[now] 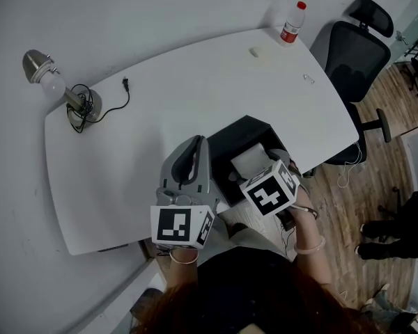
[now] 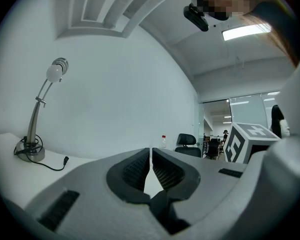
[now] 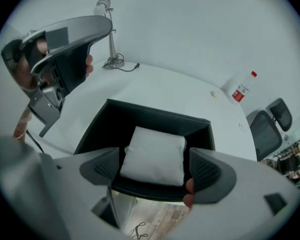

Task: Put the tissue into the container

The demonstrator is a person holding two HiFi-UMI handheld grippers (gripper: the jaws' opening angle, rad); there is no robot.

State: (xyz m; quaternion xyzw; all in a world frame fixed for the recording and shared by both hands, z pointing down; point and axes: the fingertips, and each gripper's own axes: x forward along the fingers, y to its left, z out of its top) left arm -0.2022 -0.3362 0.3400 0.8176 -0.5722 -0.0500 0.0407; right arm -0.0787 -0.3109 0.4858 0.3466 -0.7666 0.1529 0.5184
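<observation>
Looks like the drop is done: the tissue pack [image 3: 155,156] lies flat inside the black container [image 3: 140,115] at the table's [image 1: 195,96] near edge. The right gripper [image 3: 155,169] hangs over it, jaws wide apart and empty. The left gripper [image 2: 151,171] is pinched together on nothing. Next I'd guess lift straight up, clear of the walls. There's plenty of bare table behind.

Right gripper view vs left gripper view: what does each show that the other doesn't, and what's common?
Only the right gripper view: the black container with the white tissue pack lying inside, seen past the open jaws of the right gripper. Only the left gripper view: the left gripper looking along its own jaws, shut and empty, plus a ceiling light. Both: the white table, desk lamp, water bottle and office chair.
</observation>
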